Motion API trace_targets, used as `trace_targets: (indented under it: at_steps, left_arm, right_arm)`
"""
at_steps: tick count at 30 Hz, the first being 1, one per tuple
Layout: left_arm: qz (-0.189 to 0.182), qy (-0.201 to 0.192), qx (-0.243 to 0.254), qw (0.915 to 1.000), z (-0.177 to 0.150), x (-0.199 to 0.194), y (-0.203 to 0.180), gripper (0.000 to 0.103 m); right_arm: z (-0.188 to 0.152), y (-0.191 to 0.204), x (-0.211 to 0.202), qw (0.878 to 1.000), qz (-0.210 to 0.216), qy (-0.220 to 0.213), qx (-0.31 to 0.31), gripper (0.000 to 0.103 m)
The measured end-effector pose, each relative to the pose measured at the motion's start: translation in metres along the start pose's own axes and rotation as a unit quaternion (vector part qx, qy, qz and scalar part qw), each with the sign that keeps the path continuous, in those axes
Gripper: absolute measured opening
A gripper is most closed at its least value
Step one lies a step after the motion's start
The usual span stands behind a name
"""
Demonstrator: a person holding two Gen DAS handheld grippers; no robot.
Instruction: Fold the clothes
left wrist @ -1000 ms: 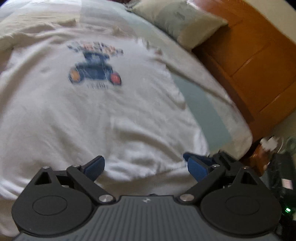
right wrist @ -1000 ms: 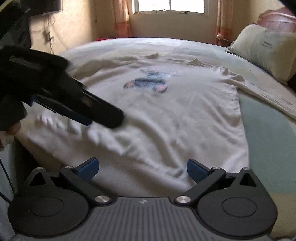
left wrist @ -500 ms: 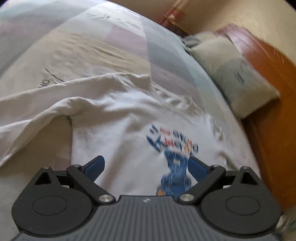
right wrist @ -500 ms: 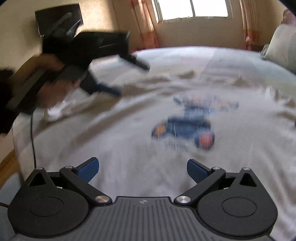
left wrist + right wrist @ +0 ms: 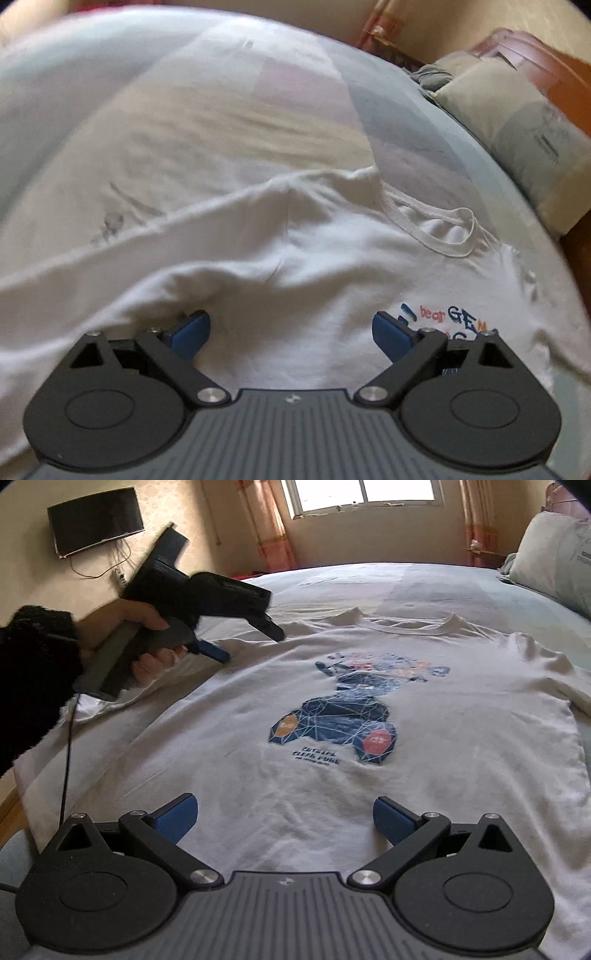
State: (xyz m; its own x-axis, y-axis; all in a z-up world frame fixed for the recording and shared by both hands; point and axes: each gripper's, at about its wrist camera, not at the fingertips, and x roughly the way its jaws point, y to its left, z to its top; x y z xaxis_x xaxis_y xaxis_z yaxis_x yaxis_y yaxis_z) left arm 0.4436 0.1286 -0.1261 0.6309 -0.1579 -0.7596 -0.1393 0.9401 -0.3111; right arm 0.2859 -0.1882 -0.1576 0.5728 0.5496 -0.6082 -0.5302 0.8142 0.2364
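A white T-shirt (image 5: pixel 424 782) with a blue bear print (image 5: pixel 343 716) lies face up, spread on the bed. My right gripper (image 5: pixel 285 818) hovers open over its lower half, nothing between the blue pads. My left gripper (image 5: pixel 291 330) is open just above the shirt's left shoulder and sleeve (image 5: pixel 155 266), near the collar (image 5: pixel 432 229). In the right wrist view the left gripper (image 5: pixel 251 642) is held by a hand (image 5: pixel 125 627) in a black sleeve, its fingers pointing down at the left sleeve (image 5: pixel 147 694) of the shirt.
The bed (image 5: pixel 461 590) has a pale patchwork sheet. A pillow (image 5: pixel 554 554) lies at the right by a wooden headboard (image 5: pixel 569 74). A wall screen (image 5: pixel 96 520), a window (image 5: pixel 362 494) and curtains are behind. A cable (image 5: pixel 68 753) hangs from the left gripper.
The left gripper has swung from the shirt's hem up to its left shoulder and dropped close to the sleeve. The right gripper has moved forward over the lower half of the shirt.
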Motion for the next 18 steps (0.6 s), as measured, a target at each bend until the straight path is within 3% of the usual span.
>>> trace_targets:
  at_steps: [3, 7, 10, 13, 18]
  left_arm:
    - [-0.051, 0.012, 0.02, 0.9984, -0.016, -0.016, -0.014, 0.096]
    - [-0.042, 0.068, 0.0, 0.9968, -0.038, -0.006, -0.009, 0.095]
    - [-0.051, 0.058, -0.018, 0.9968, -0.049, -0.013, 0.002, 0.096]
    - [-0.008, 0.049, 0.016, 0.9987, -0.055, -0.017, 0.005, 0.094]
    - [-0.032, 0.027, -0.024, 0.9988, -0.044, -0.029, 0.012, 0.094]
  right_arm:
    - [0.001, -0.001, -0.001, 1.0, -0.005, -0.001, 0.003, 0.103]
    - [0.003, -0.001, -0.003, 1.0, -0.007, 0.0, 0.007, 0.103]
    - [0.003, -0.001, -0.004, 1.0, -0.006, -0.001, 0.007, 0.103]
    - [0.004, 0.0, -0.004, 1.0, -0.009, 0.001, 0.008, 0.103]
    - [0.004, -0.003, -0.003, 1.0, -0.009, 0.004, 0.014, 0.103]
